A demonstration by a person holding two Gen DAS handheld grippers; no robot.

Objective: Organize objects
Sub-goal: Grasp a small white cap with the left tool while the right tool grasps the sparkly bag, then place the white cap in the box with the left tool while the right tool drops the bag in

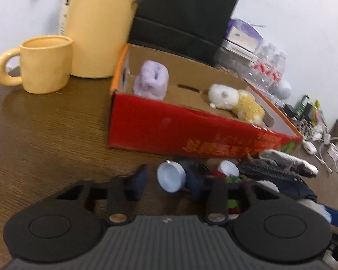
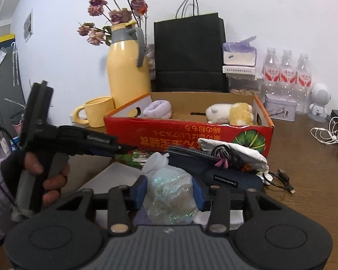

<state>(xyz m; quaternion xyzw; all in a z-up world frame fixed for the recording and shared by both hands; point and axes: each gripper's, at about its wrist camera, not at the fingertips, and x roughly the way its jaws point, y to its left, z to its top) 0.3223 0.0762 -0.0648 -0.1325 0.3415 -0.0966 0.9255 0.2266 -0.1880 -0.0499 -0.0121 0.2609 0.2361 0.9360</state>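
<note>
In the left wrist view my left gripper [image 1: 169, 177] reaches into a pile in front of the red cardboard box [image 1: 191, 132]. A pale blue round lid [image 1: 171, 176] lies between its jaws; the left finger [image 1: 142, 176] stands a little apart from it. In the right wrist view my right gripper [image 2: 170, 190] has both blue pads against a crinkly clear plastic bag [image 2: 171, 193]. A hand holds the left gripper [image 2: 126, 149] at the left, pointing into the same pile. Inside the box [image 2: 187, 132] lie a purple plush [image 2: 157, 110] and a white-and-yellow plush [image 2: 229, 112].
The pile holds a dark blue zipped pouch [image 2: 227, 175] and a white plastic bag [image 2: 236, 150]. A yellow mug [image 2: 97, 114], yellow jug [image 2: 126, 72] and black paper bag [image 2: 189, 54] stand behind the box. Water bottles [image 2: 286, 74] and cables [image 2: 329, 130] fill the right.
</note>
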